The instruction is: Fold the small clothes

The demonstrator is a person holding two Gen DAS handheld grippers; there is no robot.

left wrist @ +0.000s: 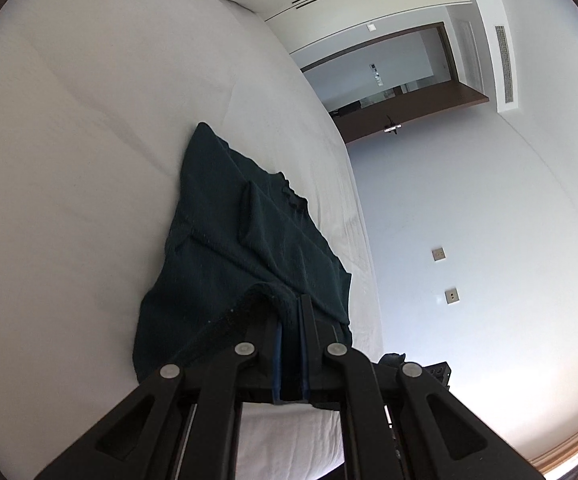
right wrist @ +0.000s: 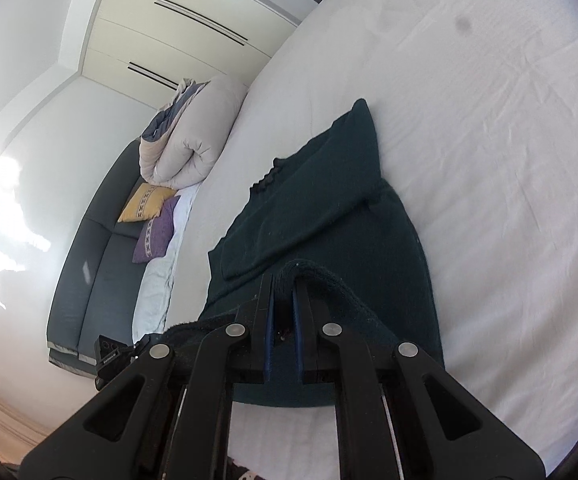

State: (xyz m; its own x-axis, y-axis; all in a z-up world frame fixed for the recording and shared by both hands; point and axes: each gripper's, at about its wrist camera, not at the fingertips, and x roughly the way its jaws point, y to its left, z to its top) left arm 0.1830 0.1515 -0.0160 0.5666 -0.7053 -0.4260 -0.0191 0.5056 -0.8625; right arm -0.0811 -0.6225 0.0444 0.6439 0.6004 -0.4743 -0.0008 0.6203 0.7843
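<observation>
A dark green knit sweater lies on the white bed, sleeves folded over its body. My left gripper is shut on the sweater's ribbed hem and lifts it slightly. In the right wrist view the same sweater lies on the bed. My right gripper is shut on another part of the hem, which arches over its fingertips. The collar end lies far from both grippers.
A rolled beige duvet sits at the bed's far end, above a grey sofa with yellow and purple cushions. The bed edge runs close beside the sweater. A doorway and wardrobes lie beyond.
</observation>
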